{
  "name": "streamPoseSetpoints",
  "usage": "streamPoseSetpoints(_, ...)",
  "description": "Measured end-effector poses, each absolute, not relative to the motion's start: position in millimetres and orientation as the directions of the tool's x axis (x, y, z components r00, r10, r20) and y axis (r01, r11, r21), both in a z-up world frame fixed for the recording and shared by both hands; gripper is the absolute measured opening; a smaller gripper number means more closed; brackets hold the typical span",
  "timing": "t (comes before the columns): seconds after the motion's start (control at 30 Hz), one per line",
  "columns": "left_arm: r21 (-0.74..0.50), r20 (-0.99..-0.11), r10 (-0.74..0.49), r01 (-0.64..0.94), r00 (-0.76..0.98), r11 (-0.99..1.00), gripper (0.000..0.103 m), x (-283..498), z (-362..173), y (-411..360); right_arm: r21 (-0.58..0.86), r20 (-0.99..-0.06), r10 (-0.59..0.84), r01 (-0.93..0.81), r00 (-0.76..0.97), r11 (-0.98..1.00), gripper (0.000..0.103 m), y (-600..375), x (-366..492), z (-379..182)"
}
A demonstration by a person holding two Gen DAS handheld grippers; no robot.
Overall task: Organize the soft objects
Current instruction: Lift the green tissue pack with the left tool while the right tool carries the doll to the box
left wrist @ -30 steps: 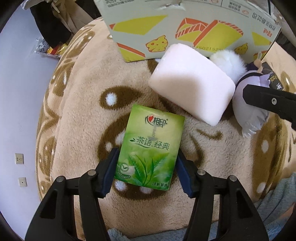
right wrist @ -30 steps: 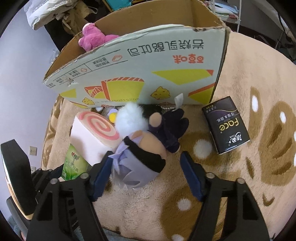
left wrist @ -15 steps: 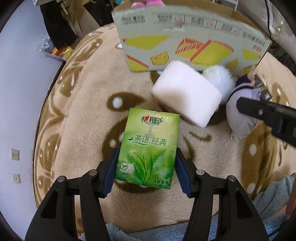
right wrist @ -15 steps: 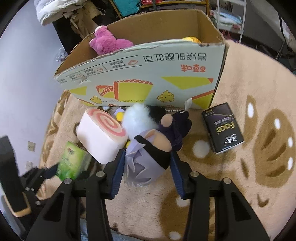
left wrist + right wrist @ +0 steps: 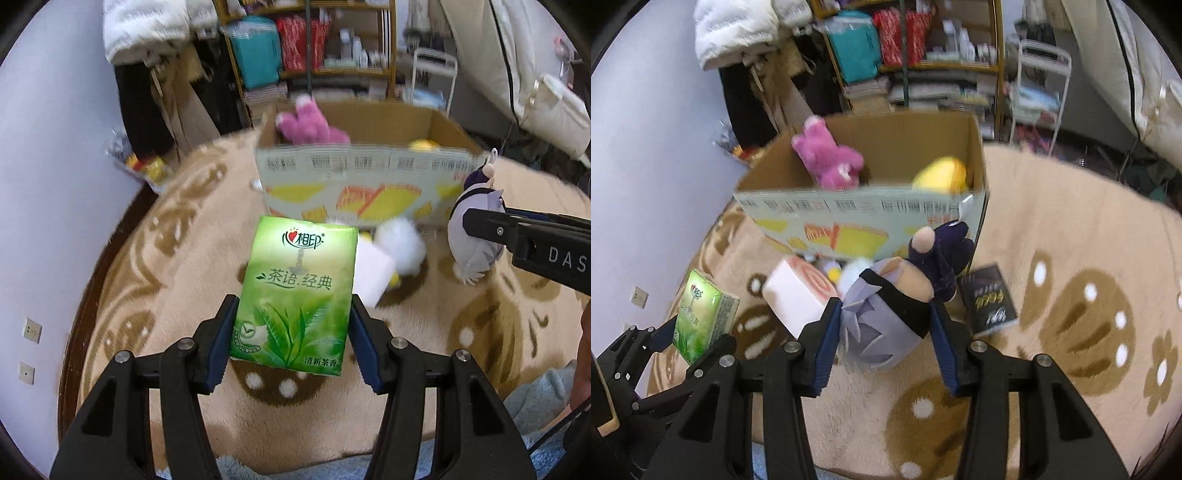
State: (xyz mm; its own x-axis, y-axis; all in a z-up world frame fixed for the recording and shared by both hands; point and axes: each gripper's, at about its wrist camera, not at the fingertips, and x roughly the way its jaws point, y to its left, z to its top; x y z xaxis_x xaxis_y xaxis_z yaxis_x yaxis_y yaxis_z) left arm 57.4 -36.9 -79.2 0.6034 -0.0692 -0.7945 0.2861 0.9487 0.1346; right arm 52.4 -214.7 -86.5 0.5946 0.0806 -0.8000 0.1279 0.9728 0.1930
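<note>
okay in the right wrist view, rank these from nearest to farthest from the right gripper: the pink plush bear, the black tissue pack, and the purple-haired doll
1. purple-haired doll: clamped between the fingers of the right gripper.
2. black tissue pack: on the rug, just right of the doll.
3. pink plush bear: inside the cardboard box, back left.

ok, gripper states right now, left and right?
Left gripper: shut on the green tea-print tissue pack.
Right gripper: shut on the lavender-haired plush doll.

Cardboard box (image 5: 864,218) wall blocks ahead; its open top looks passable, perhaps.
</note>
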Motion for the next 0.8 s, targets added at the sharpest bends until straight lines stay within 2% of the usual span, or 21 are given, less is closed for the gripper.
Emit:
streamPoseSetpoints(0.17,0.131,-0.698,-0.094,0.255,0.709,0.958,0.057,48.0,-55.4,-31.9,0.124,-0.738,0.009,0.122,0.675,0.985,0.05,-206.0,42.8,-60.2)
streamPoseSetpoints(0.33,0.134,-0.598,-0.113,0.238,0.793,0.962,0.057,43.4,-36.1,-28.7,0.059,-0.627,-0.063,0.128,0.777,0.99,0.05,-202.2,30.6,-32.1)
streamPoseSetpoints(0.47,0.126,-0.555,-0.135,0.244,0.821,0.962,0.057,44.9,-20.5,-30.7,0.043,-0.549,-0.079,0.123,0.832,0.992,0.05,-203.6,22.4,-11.5)
streamPoseSetpoints(0.8,0.162,-0.466,-0.153,0.254,0.871,0.954,0.057,60.2,11.0,-38.7,0.003,-0.486,-0.094,0.109,0.869,0.994,0.05,-208.4,29.5,3.9)
